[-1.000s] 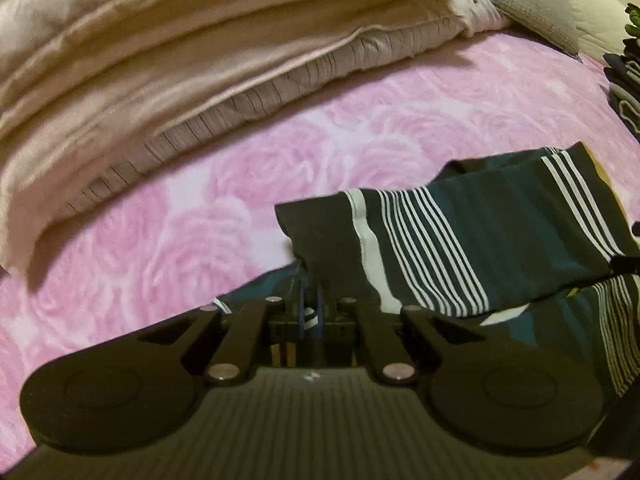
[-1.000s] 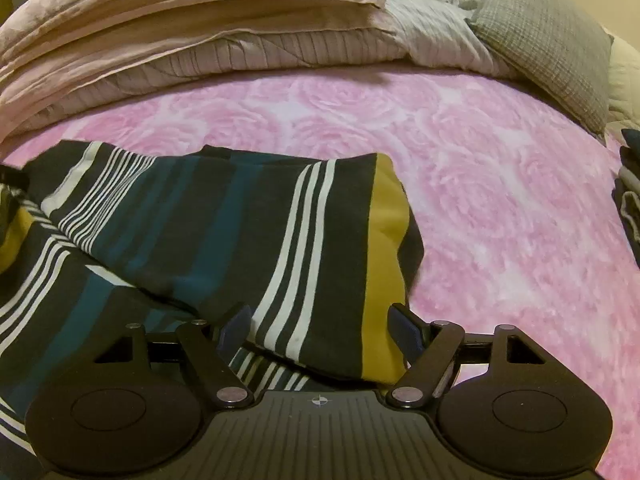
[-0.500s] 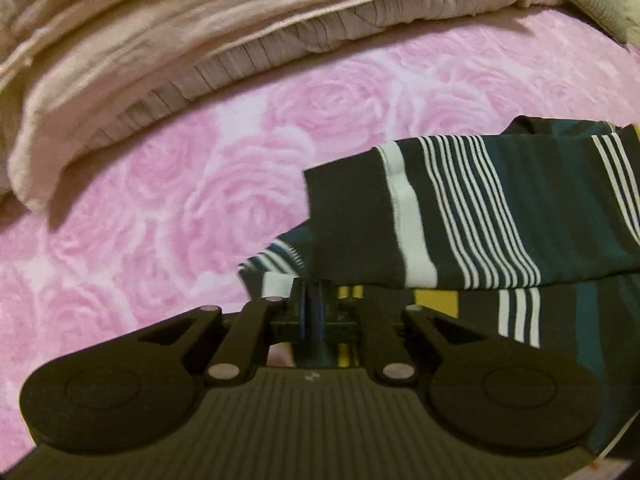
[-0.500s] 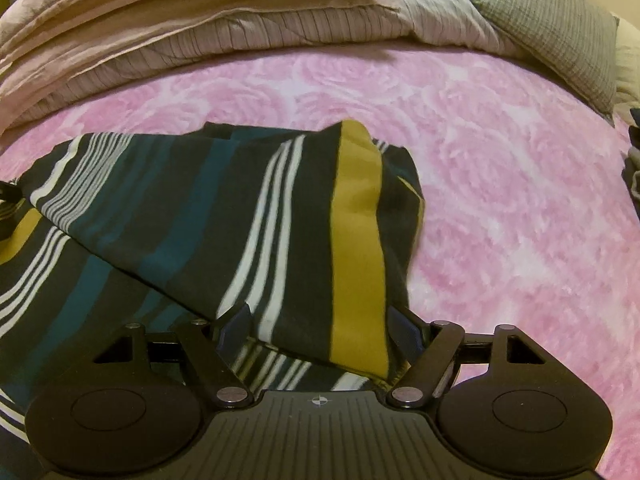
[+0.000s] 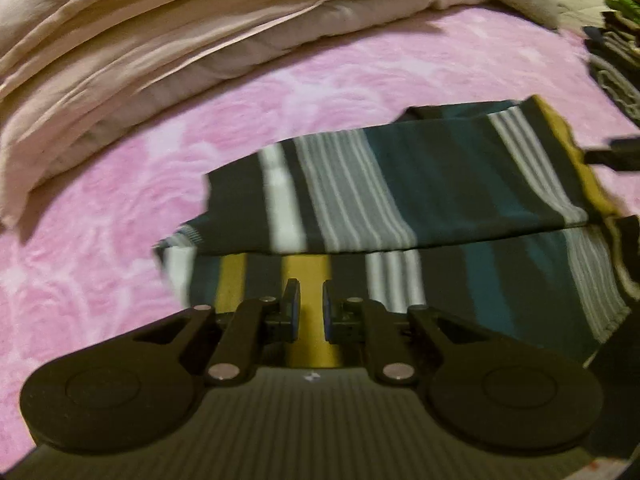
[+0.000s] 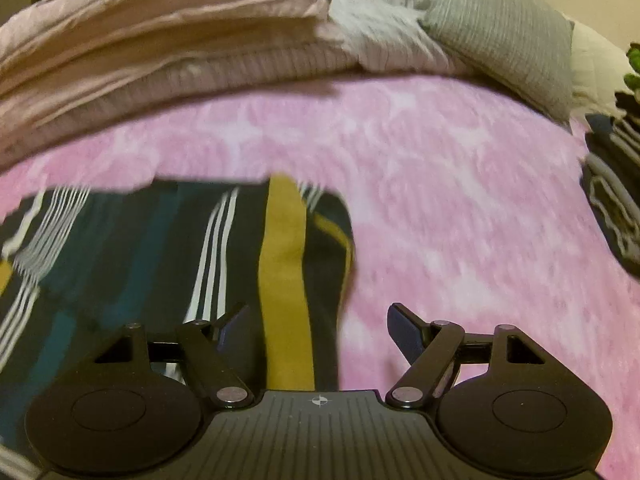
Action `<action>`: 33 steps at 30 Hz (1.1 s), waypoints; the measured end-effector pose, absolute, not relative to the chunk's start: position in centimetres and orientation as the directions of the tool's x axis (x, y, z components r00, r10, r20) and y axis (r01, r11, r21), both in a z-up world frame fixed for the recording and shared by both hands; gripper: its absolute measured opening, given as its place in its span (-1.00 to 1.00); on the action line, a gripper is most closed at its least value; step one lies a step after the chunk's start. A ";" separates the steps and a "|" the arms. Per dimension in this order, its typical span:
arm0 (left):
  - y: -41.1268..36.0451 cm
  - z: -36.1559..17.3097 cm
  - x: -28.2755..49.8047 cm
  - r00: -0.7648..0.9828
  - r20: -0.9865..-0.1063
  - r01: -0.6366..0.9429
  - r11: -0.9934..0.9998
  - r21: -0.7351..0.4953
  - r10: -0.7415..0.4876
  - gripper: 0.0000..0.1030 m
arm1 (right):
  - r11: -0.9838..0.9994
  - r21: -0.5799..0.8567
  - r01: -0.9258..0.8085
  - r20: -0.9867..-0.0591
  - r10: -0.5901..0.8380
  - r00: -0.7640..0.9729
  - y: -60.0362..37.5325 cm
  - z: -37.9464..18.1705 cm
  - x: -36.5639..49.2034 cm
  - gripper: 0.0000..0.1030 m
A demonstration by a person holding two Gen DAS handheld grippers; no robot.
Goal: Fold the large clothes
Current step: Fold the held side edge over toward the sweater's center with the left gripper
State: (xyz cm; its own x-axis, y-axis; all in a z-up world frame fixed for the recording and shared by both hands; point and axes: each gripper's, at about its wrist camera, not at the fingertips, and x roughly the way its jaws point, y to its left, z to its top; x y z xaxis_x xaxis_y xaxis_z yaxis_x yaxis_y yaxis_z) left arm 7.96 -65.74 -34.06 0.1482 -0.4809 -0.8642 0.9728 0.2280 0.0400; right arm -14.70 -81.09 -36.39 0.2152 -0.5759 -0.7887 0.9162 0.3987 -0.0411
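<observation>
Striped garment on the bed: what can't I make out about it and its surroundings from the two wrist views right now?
- Striped garment: its near edge is hidden under the left tool in the left view; its left part is cut off by the frame in the right view.
- Dark stack: cut by the right edge in both views, contents unclear.
- Pink blanket: pattern smeared by motion blur in the right view.

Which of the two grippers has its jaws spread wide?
The right gripper: its jaws stand wide apart over the striped garment's edge. The left gripper shows only a narrow gap.
</observation>
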 end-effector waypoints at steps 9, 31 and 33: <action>-68.9 -38.6 7.5 0.124 -0.897 0.972 0.234 0.023 -0.425 -0.81 | 0.298 -0.044 0.953 -0.828 -0.545 0.132 -87.4 -40.0 -17.7 0.41; -60.4 -37.4 -0.3 0.210 -0.930 0.935 0.340 0.100 -0.302 -0.78 | 0.438 0.054 0.897 -0.877 -0.408 0.252 -75.3 -39.3 -24.3 0.41; -58.6 -37.2 -1.1 0.214 -0.929 0.932 0.347 0.103 -0.301 -0.77 | 0.413 0.048 0.909 -0.871 -0.428 0.241 -73.5 -39.1 -26.2 0.41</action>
State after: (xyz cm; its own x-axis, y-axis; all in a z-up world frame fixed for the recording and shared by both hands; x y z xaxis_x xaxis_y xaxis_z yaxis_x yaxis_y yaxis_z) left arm -1.10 -58.55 -37.20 0.2145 -0.3008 -0.9293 0.9321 0.3473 0.1027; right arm -26.19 -73.54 -39.09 0.2405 -0.4278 -0.8713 0.9095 0.4129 0.0483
